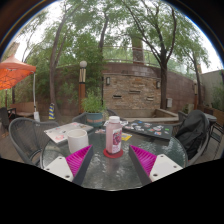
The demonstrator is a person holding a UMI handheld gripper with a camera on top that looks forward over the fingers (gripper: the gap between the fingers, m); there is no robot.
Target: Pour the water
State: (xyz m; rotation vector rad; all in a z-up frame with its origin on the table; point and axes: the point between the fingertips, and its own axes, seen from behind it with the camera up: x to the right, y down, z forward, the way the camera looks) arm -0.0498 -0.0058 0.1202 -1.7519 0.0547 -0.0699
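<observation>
Gripper view: On a round glass-topped patio table (120,172) in a tree-shaded courtyard, a clear plastic bottle with a white cap and a pink label (114,135) stands upright between the two fingers of the hand-held gripper (112,160). The fingers are spread wide, their magenta pads (79,158) angled in towards the bottle, and a visible gap remains on each side of it; the bottle rests on the glass on its own and the gripper has hold of nothing.

Just to the left of the bottle sits a white cylindrical cup (77,139), apart from it and outside the left finger. Beyond the cup, farther left of the bottle, lies a flat white sheet or tray (61,131). Right of the bottle and past it, a dark flat object (152,129) lies on the table; what it is cannot be told. A dark metal mesh chair (26,139) stands at the table's left side, and a dark bag or garment (191,133) is draped at its right.

Behind the bottle rises a stone brick wall (130,90) under tall trees, with an orange umbrella (13,72) far off to the left.
</observation>
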